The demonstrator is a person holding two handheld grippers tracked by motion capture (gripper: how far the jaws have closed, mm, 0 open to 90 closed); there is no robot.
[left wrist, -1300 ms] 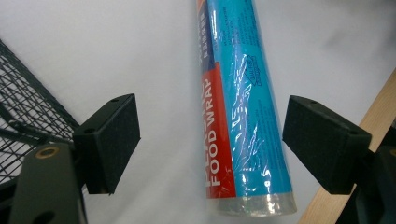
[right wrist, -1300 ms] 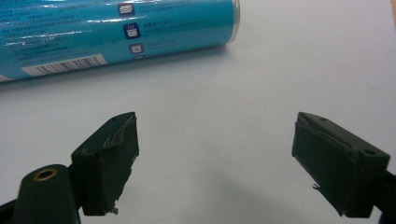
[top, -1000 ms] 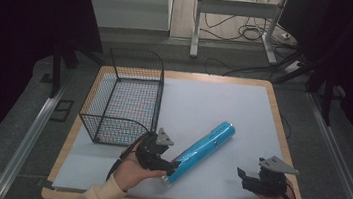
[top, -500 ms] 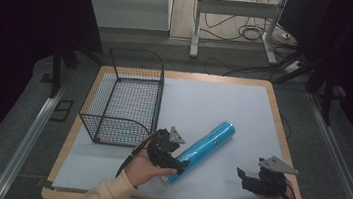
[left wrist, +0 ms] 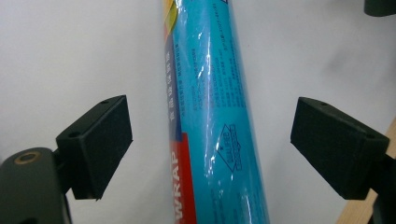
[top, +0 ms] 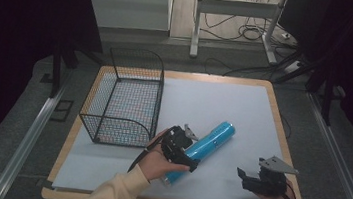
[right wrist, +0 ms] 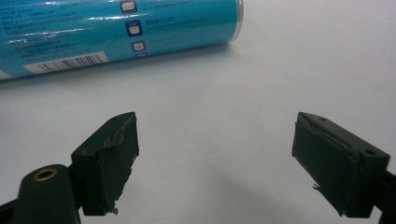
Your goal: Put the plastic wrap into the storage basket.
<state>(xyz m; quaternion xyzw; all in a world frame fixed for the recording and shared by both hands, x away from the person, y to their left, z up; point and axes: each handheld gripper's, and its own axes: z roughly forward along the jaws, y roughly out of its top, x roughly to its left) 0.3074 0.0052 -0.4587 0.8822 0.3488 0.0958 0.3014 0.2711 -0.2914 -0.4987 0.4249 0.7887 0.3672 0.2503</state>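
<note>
Lying diagonally, the glossy blue wrap roll (top: pixel 202 150) – red-lettered – sits ungripped between wide-open left fingers (left wrist: pixel 98 144).

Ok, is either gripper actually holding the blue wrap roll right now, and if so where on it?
Nothing is held. The left gripper straddles the blue wrap roll near its lower end, its jaws having just been opening, with gaps on both sides. The right gripper is open over bare table.

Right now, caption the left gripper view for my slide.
Left gripper open, its jaws astride the blue wrap roll lying on the white table sheet, pads clear of it.
</note>
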